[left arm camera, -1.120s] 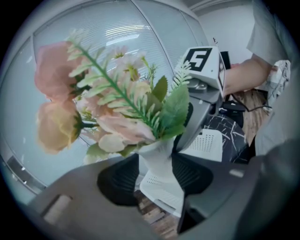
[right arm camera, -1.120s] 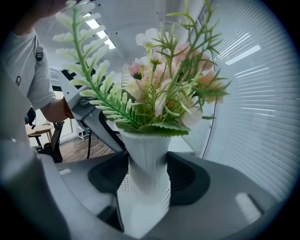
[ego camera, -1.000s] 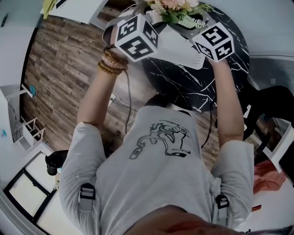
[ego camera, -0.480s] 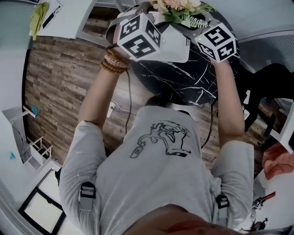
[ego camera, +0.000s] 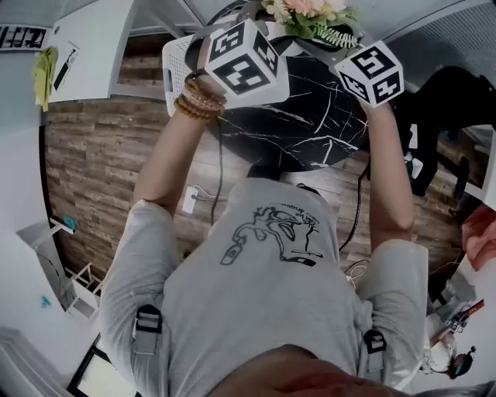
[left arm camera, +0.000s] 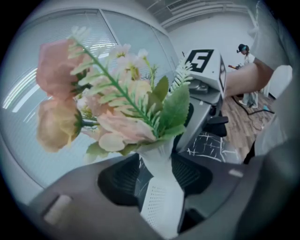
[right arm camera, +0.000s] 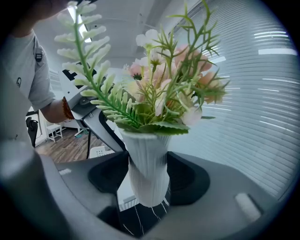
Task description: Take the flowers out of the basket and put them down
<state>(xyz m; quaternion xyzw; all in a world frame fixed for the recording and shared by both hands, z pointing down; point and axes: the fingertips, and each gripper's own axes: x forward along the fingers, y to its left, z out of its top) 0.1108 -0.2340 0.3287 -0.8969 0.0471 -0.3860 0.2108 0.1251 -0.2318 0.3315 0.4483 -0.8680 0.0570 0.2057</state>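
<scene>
A bunch of pink flowers (ego camera: 310, 12) with green fern stands in a white ribbed vase (right arm camera: 149, 164). The vase hangs above the black marble table (ego camera: 310, 116), held from two sides. My left gripper (left arm camera: 157, 180) is shut on the vase (left arm camera: 159, 161) near its neck, below the blooms (left arm camera: 122, 112). My right gripper (right arm camera: 149, 180) is shut on its body, under the blooms (right arm camera: 164, 93). In the head view both marker cubes, left (ego camera: 244, 62) and right (ego camera: 372, 71), flank the flowers. The white perforated basket (ego camera: 180, 58) lies on the table's left, partly under the left cube.
A black chair (ego camera: 442, 101) stands right of the table. A white desk (ego camera: 93, 39) is at the upper left, with wooden floor (ego camera: 101, 170) below it. Window blinds (right arm camera: 262, 93) fill the background behind the flowers. A person (left arm camera: 243, 49) stands far off.
Both grippers have carried the vase of flowers to the right, off the basket. The basket now shows at the left, under the left cube, where it sat between the grippers before.
</scene>
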